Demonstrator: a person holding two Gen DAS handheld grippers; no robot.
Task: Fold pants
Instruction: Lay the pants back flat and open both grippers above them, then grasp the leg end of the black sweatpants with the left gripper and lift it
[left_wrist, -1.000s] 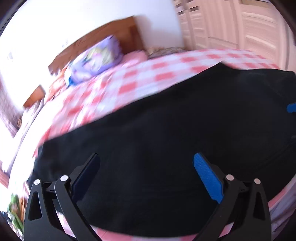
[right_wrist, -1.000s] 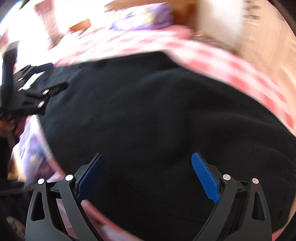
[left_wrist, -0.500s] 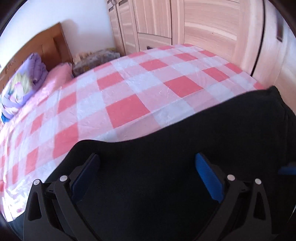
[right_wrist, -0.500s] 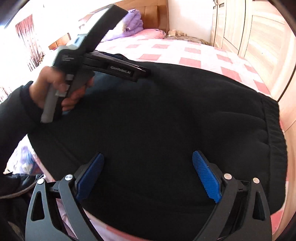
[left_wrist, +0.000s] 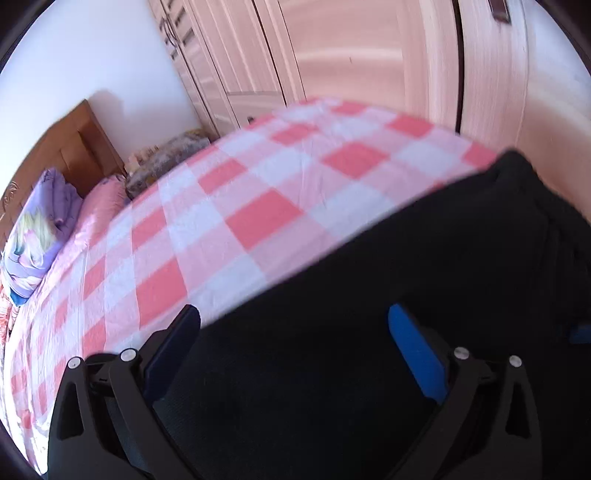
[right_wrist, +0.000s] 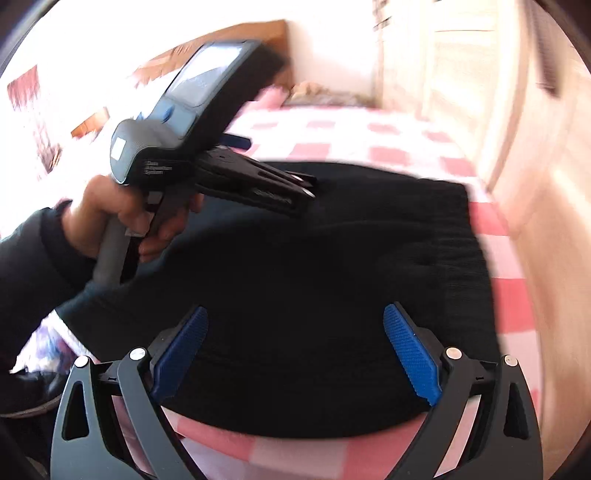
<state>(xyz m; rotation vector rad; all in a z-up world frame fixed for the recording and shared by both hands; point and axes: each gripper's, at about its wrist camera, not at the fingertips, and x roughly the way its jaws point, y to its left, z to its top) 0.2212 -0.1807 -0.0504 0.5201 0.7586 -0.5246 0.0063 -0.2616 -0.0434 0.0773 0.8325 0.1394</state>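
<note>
Bedroom scene: pink-and-white checked bed (left_wrist: 258, 221) with wooden headboard (left_wrist: 74, 155) and wardrobe doors (left_wrist: 332, 55) far ahead of the left claw (left_wrist: 295, 343). Black pants (right_wrist: 314, 295) lie flat on the bed directly under and ahead of both claws, ribbed waistband (right_wrist: 469, 258) ahead-right of the right claw (right_wrist: 295, 350). Both claws spread wide, blue pads (right_wrist: 412, 354) clear of fabric, gripping nothing; left hand (right_wrist: 122, 218) holds its claw over the pants' far edge.

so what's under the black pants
The black pants lie on the pink checked bedsheet, which shows all around them. Whatever is directly beneath the fabric is covered.
</note>
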